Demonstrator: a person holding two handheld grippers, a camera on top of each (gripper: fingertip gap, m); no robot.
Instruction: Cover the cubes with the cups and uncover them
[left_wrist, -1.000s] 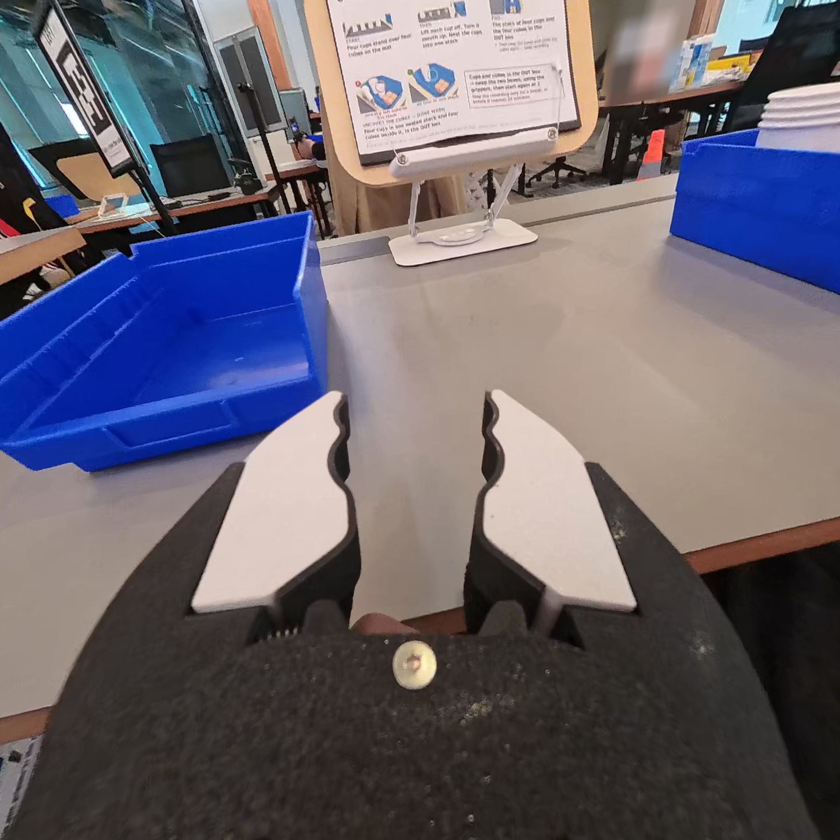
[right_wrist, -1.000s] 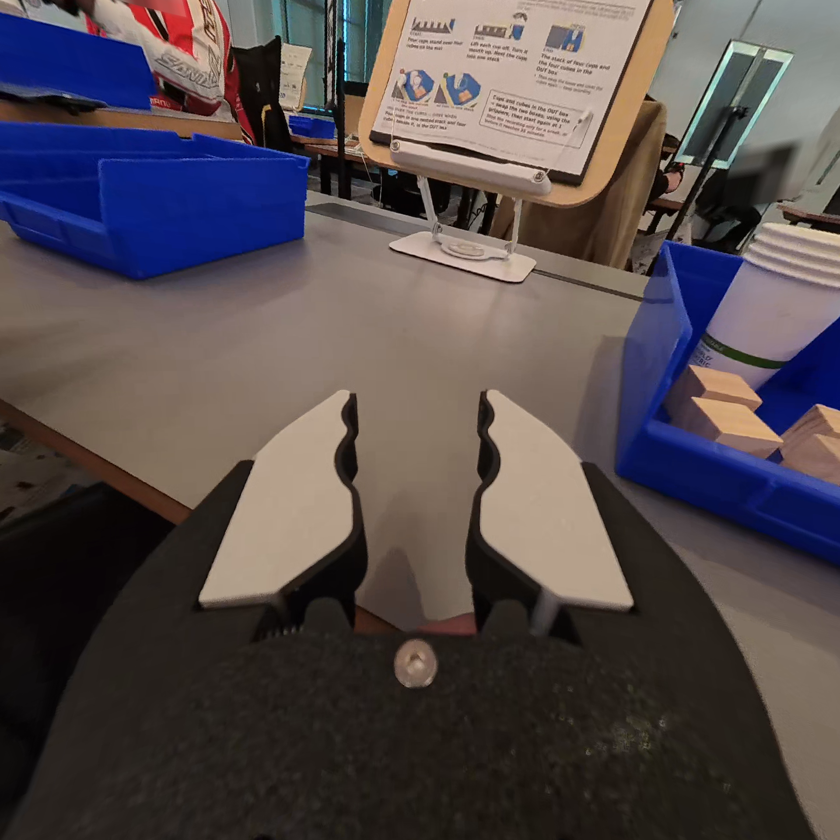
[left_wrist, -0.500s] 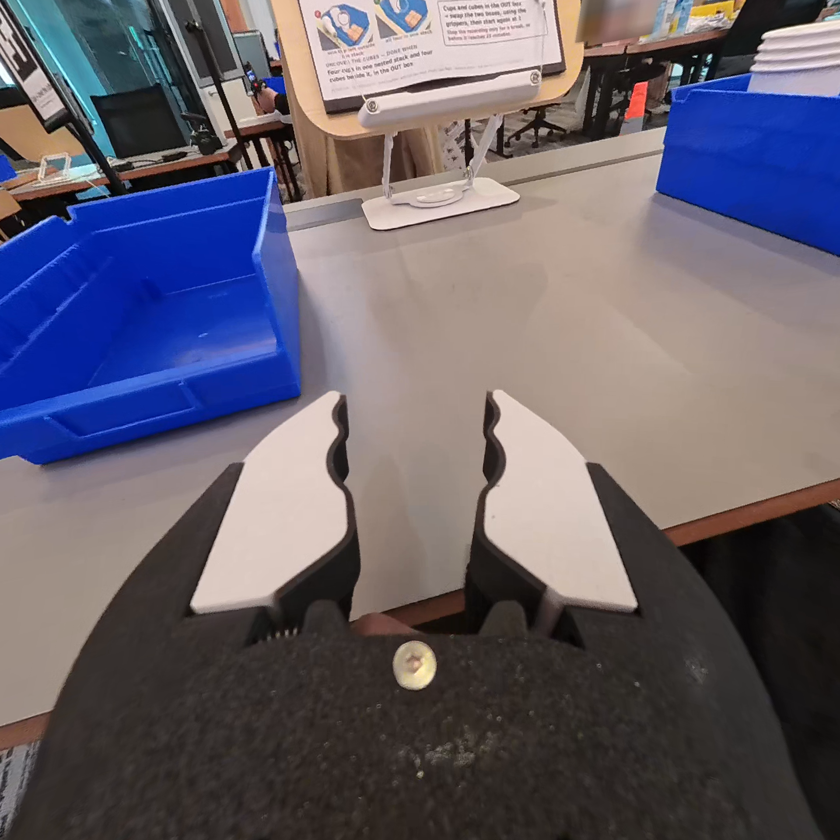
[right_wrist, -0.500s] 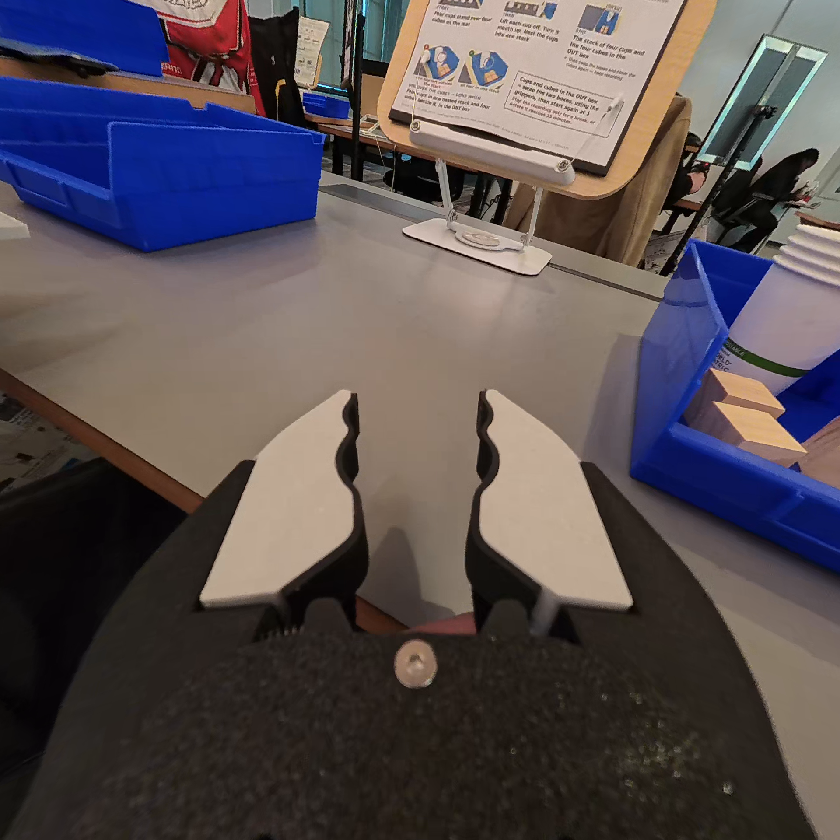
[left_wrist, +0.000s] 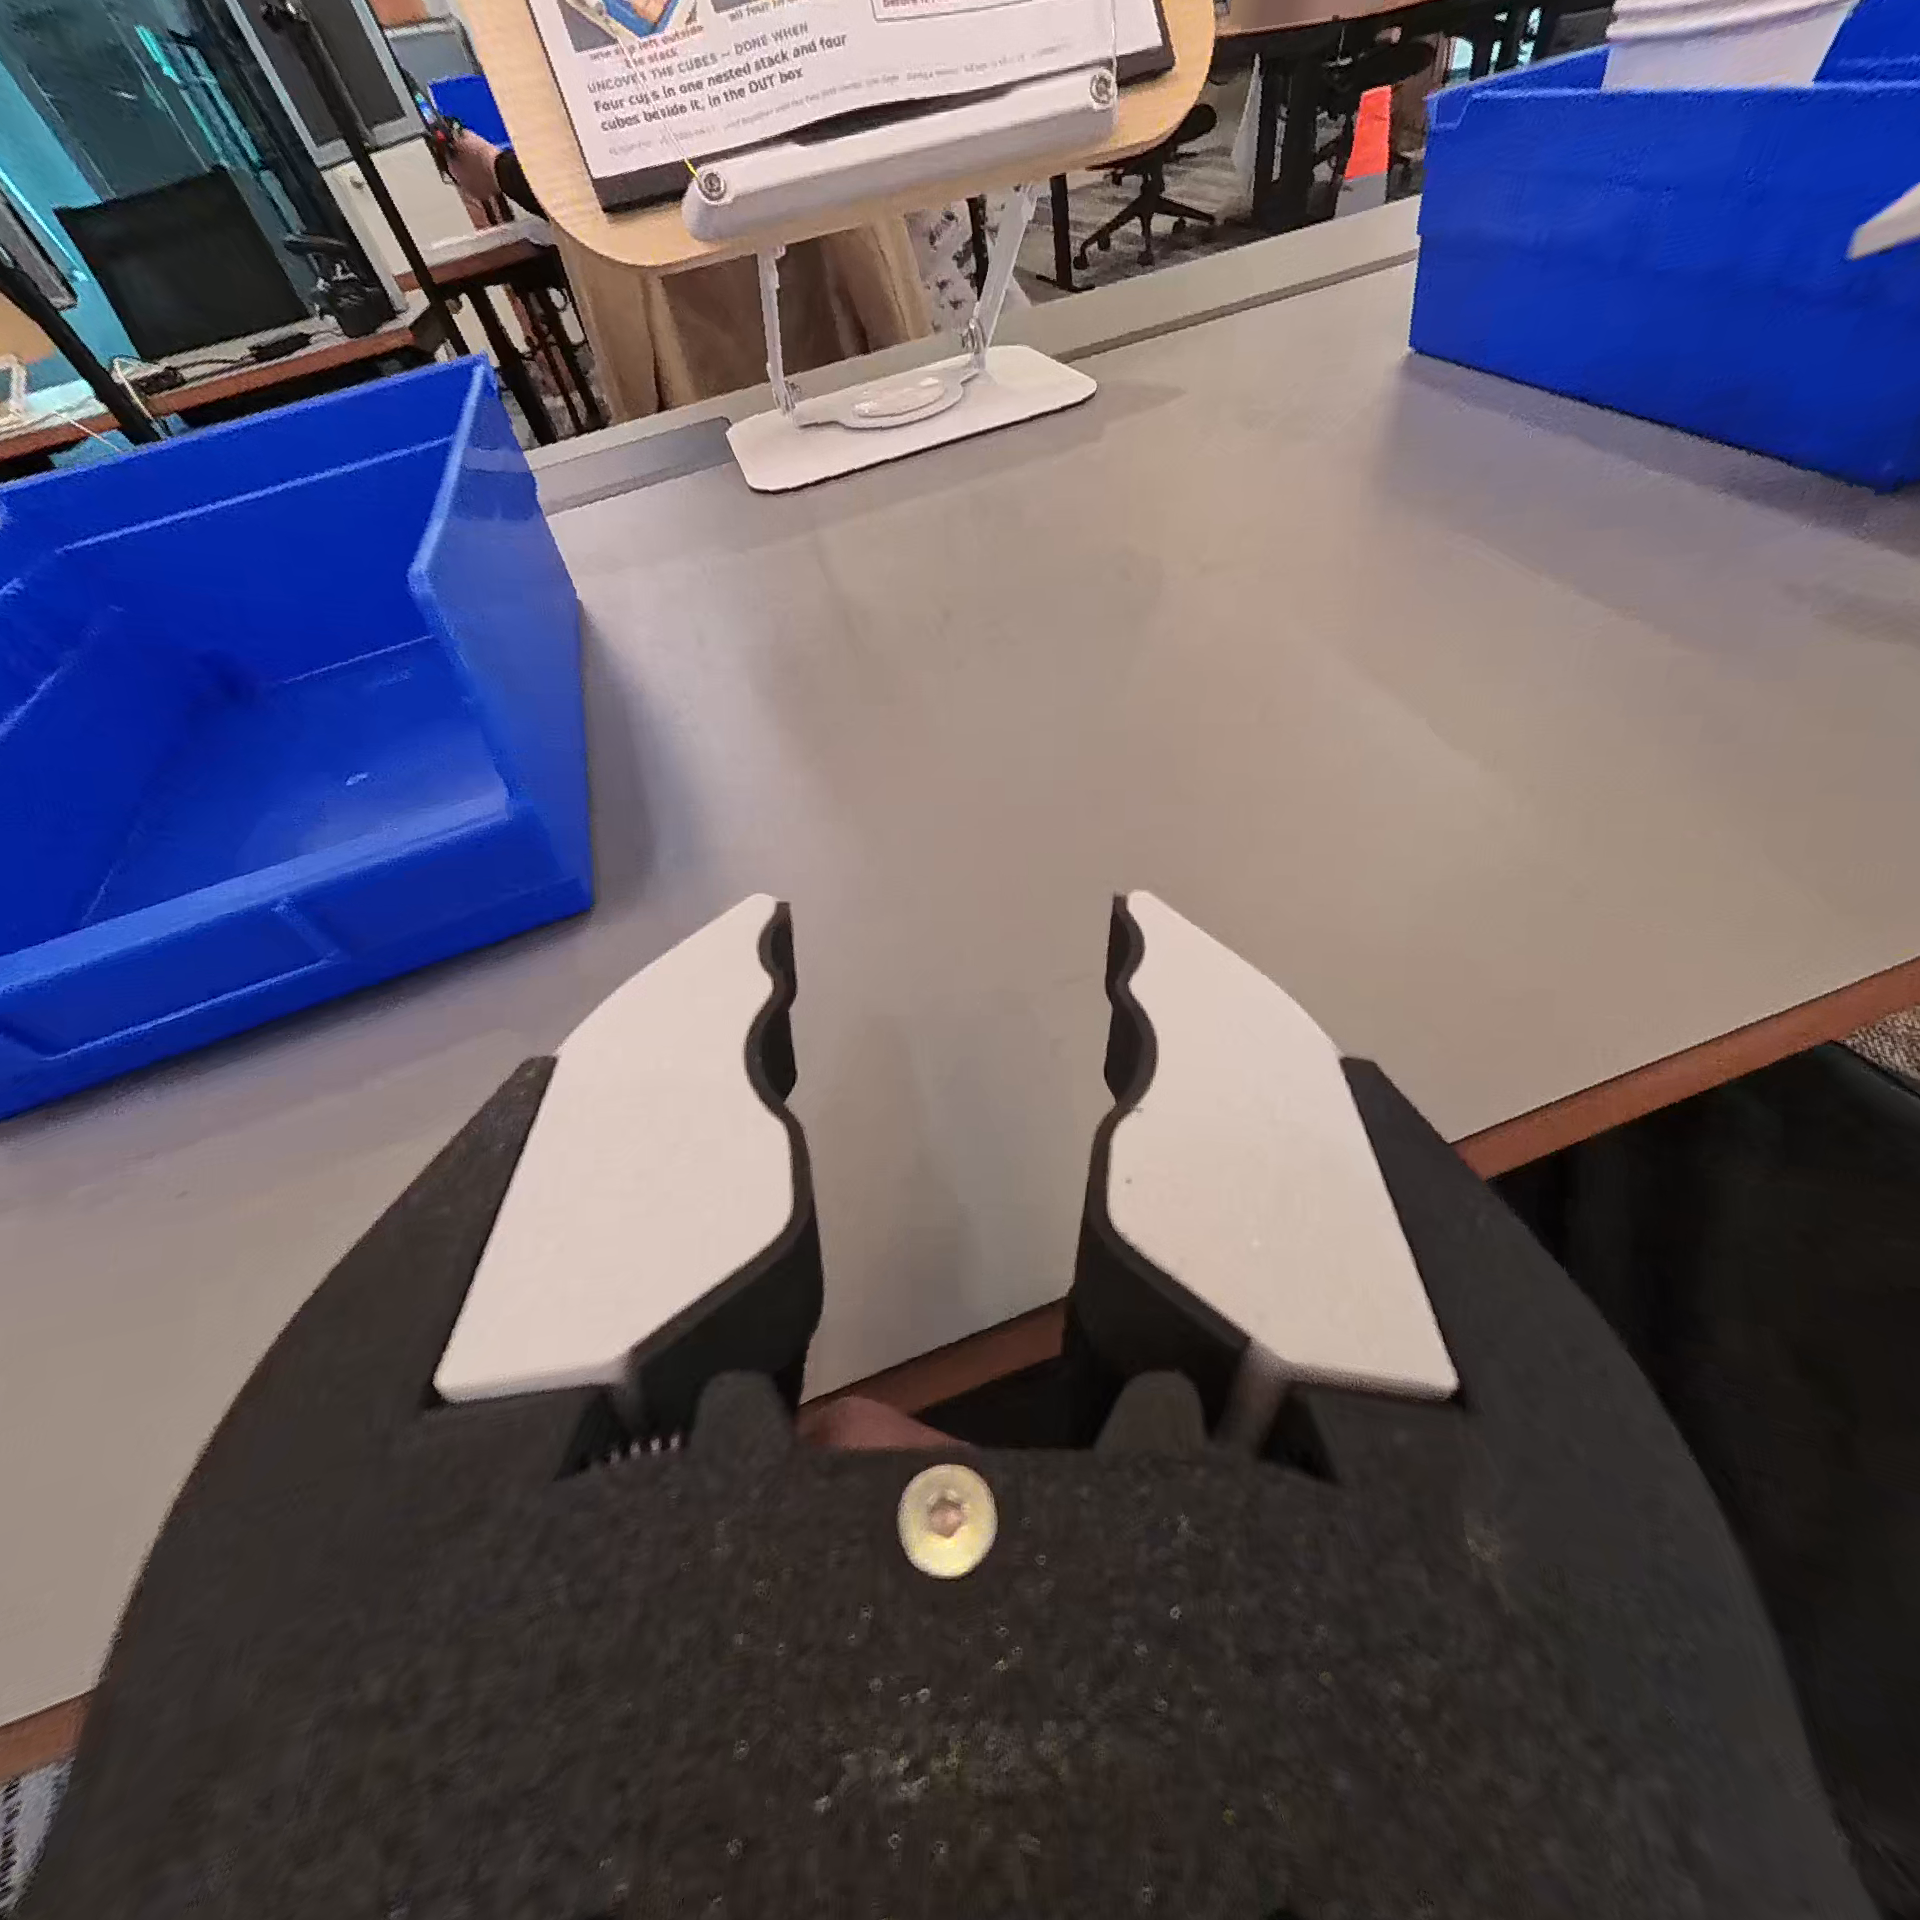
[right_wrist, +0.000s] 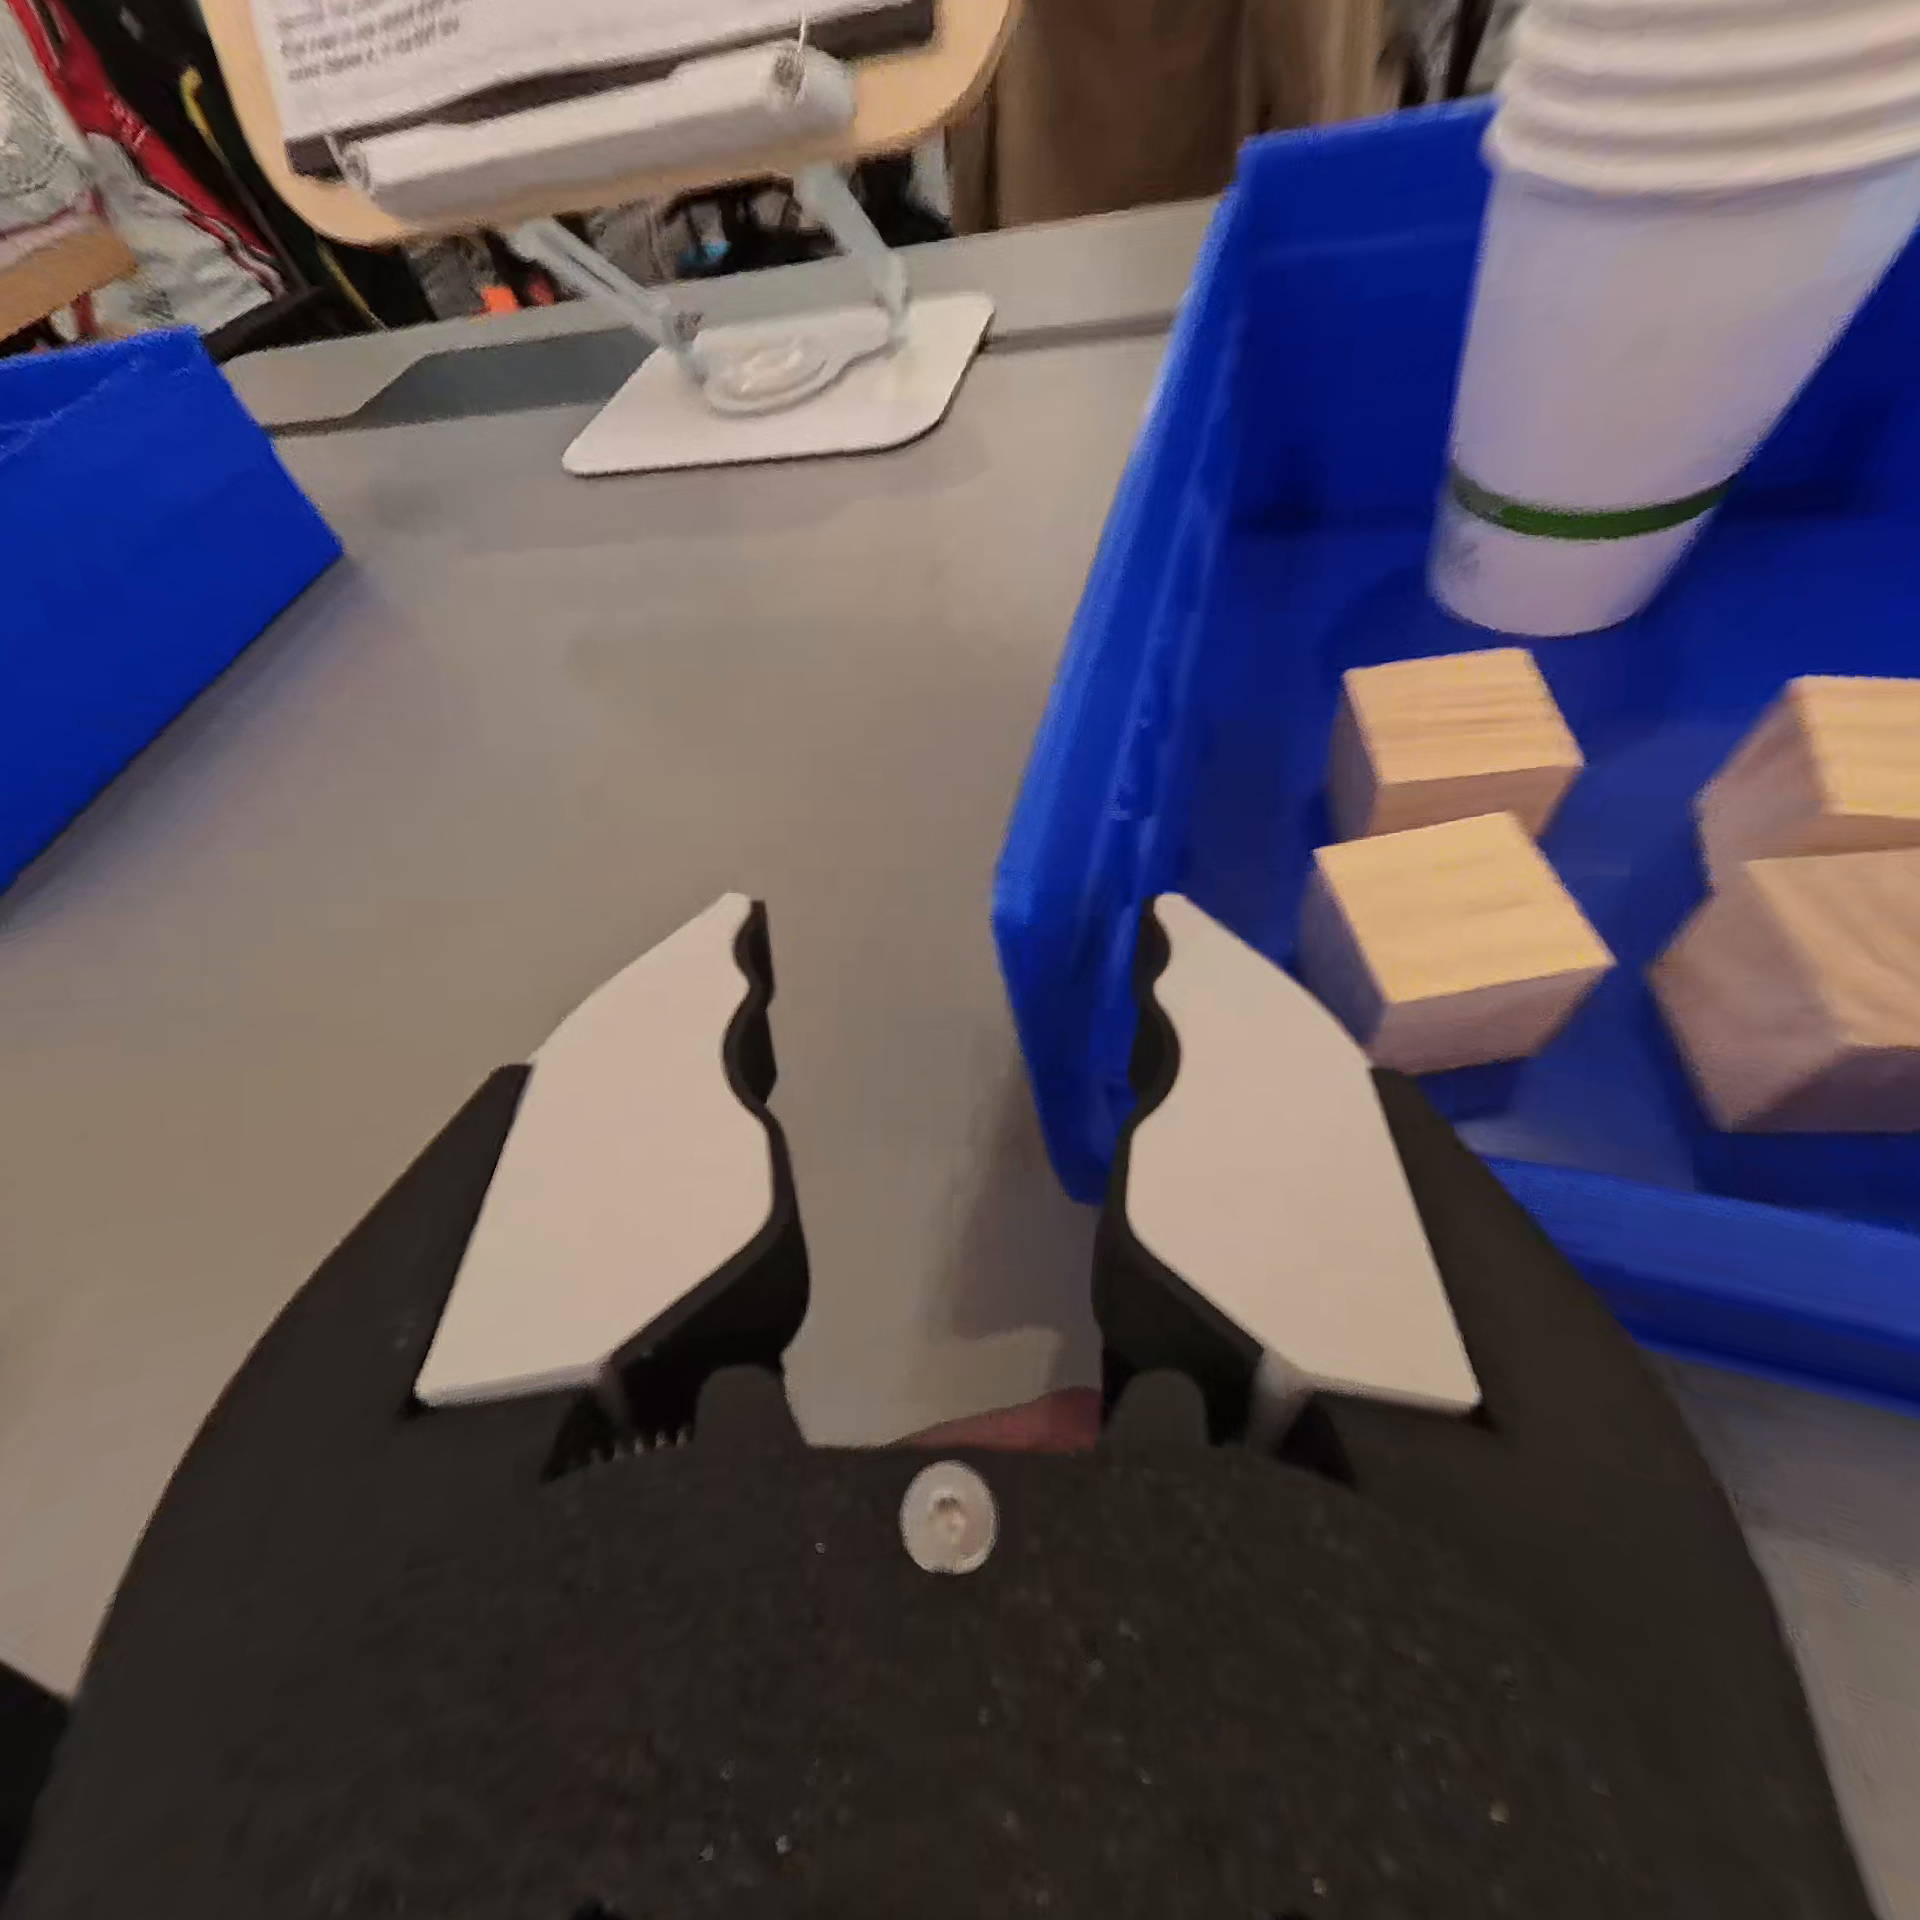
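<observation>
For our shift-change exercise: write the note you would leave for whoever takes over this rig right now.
Left gripper: open, empty, over the grey table beside the empty blue bin.
Right gripper: open, empty, at the near left corner of the right blue bin.
In that bin: nested stack of white paper cups and four wooden cubes.
Done: nothing laid out.
Left: set out cubes, cover each with a cup, uncover.

Office-type lab space. Grey worktable (left_wrist: 1247, 675) carries instruction board on stand (left_wrist: 894, 187), blue bins (left_wrist: 260, 727) either side of it. Behind board: desks, rolling office chair (left_wrist: 1153, 197), glass partitions, tripod pole.
</observation>
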